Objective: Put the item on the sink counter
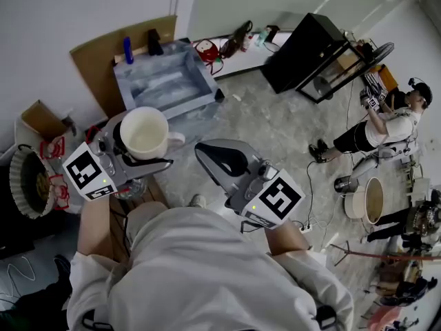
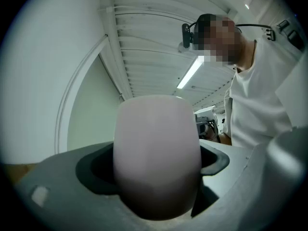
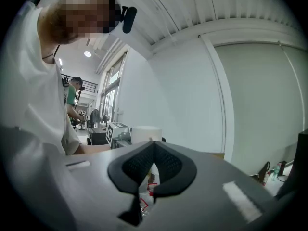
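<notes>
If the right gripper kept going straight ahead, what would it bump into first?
Most likely the white ceramic mug clamped in the left gripper: it shows just beyond the right gripper's shut tips. Depth is hard to judge.

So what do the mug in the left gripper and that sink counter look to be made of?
The mug looks like glazed ceramic: cream-white, smooth, thick rim, moulded handle; plastic can't be ruled out. The sink counter shows a blue-grey mottled, marble-like face; real stone or printed laminate, I cannot tell.
</notes>
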{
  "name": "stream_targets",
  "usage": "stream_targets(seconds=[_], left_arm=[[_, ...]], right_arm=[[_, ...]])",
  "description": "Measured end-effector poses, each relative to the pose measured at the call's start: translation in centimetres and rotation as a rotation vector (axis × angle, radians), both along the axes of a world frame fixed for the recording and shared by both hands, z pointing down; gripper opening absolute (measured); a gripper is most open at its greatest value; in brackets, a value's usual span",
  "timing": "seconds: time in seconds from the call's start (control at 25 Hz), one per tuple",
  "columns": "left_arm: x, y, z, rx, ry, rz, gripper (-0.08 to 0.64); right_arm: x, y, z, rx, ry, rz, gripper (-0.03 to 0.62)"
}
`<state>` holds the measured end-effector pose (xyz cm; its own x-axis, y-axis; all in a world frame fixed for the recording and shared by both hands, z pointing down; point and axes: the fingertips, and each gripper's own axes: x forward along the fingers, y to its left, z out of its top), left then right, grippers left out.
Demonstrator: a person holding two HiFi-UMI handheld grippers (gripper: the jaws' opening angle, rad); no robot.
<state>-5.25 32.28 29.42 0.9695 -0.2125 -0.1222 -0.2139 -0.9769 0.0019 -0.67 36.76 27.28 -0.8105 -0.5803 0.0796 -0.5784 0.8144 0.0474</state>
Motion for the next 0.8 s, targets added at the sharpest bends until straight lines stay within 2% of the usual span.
stream_targets(seconds=[0.28, 0.56, 0.8], left_arm=[[2.9, -1.5, 0.1, 0.002, -0.001, -0.018, 0.474], [7.6, -3.3, 0.6, 0.006, 0.004, -0.076, 0.474], [10.3, -3.9, 1.4, 0.003, 0.000, -0.111, 0.474]], right_arm=[[4.4, -1.6, 0.3, -0.008, -0.005, 0.032, 0.005], [9.9, -3.3, 1.0, -0.011, 0.020, -0.010, 0.005], [12.6, -4.3, 1.8, -0.012, 0.036, -0.047, 0.005]])
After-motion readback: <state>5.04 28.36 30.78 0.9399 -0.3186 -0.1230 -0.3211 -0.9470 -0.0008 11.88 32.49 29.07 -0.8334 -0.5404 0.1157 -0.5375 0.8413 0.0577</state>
